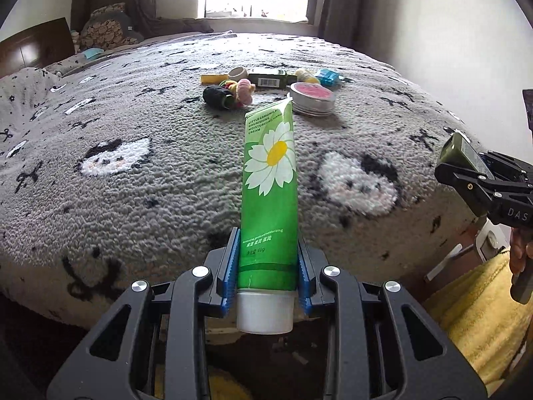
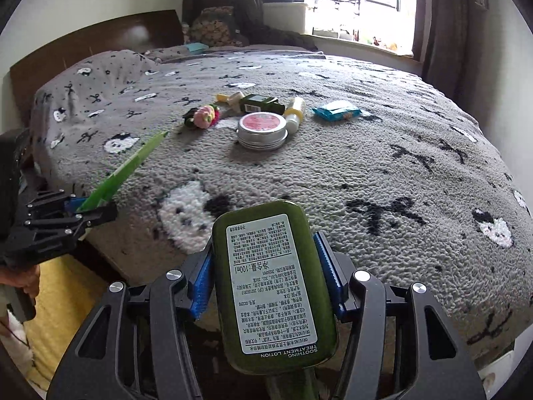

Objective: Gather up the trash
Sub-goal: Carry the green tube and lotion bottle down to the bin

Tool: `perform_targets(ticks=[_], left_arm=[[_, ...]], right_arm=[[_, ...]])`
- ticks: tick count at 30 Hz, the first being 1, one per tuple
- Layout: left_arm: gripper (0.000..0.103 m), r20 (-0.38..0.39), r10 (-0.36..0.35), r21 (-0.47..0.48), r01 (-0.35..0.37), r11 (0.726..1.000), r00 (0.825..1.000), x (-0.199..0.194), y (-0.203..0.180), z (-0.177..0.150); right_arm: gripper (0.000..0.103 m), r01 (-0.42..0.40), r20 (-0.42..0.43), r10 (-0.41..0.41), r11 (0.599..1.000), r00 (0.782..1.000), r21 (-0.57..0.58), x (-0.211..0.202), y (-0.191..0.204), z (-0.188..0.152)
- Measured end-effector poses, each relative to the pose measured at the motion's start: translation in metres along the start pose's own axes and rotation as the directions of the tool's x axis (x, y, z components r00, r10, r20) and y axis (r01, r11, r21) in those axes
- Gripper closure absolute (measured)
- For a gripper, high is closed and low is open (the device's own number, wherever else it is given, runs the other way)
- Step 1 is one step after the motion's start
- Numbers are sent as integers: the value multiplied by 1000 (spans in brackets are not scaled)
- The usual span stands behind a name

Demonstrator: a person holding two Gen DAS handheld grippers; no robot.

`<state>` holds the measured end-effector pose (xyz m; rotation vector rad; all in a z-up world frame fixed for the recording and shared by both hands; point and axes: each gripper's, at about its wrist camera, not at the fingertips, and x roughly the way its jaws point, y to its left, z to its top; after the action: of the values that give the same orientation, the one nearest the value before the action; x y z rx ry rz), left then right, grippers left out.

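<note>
On the left, our left gripper (image 1: 268, 266) pinches a green plastic hand-cream tube with a white daisy print (image 1: 269, 180). The blue pads (image 1: 233, 266) press on its lower body, just above the white cap (image 1: 265, 313), and the flat crimped end points away toward the bed. We judge this tube to be light and soft; it bends under pressure and can slide between the pads, so holding near the stiffer shoulder by the cap seems the good place.

On the right, our right gripper (image 2: 266, 283) is closed on a dark green glossy lotion bottle with a white printed label (image 2: 273, 283). The jaws stand wider here, one pad on each narrow side of the bottle. It looks rigid and smooth, maybe heavier than the tube, and we think it can slip if the grip loosens; the flat sides give the best hold.

Both things are held in the air above the near edge of the grey fleece bed cover with panda patterns (image 2: 399, 173). Further on this cover lie a round silver tin with a pink lid (image 2: 262, 130), a blue wrapped packet (image 2: 336, 110) and other small items, still not collected.
</note>
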<state>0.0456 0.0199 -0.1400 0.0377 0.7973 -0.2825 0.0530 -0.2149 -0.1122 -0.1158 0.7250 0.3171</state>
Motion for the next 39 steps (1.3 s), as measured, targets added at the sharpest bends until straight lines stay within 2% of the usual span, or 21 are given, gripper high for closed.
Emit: perform_targets(ticks=[7, 11, 16, 21, 28, 32, 37, 39], left_arm=[[75, -14, -49, 21, 49, 999, 999, -16, -26, -34], [75, -55, -75, 46, 78, 996, 996, -15, -39, -53], [76, -118, -111, 30, 115, 993, 987, -11, -48, -80], [77, -180, -112, 33, 120, 992, 977, -3, -52, -103], [78, -263, -137, 16, 146, 989, 955, 21, -55, -121], [78, -319, -145, 9, 156, 988, 937, 40, -55, -128], [79, -373, -167, -23, 170, 985, 913, 60, -51, -137], [79, -389, -174, -33, 175, 984, 905, 66, -50, -140]], right_arm=[[47, 7, 28, -7, 1000, 1000, 13, -15, 14, -24], [47, -18, -6, 18, 999, 1000, 27, -14, 20, -45], [47, -42, -71, 46, 998, 996, 53, -6, 26, -71], [47, -58, -144, 69, 995, 987, 75, 5, 31, -93], [47, -59, -230, 73, 996, 970, 69, 27, 43, -109], [47, -44, -278, 58, 997, 959, 56, 40, 48, -115], [47, -62, -352, 82, 996, 932, 70, 61, 53, -128], [47, -93, -386, 122, 991, 915, 93, 71, 55, -133]])
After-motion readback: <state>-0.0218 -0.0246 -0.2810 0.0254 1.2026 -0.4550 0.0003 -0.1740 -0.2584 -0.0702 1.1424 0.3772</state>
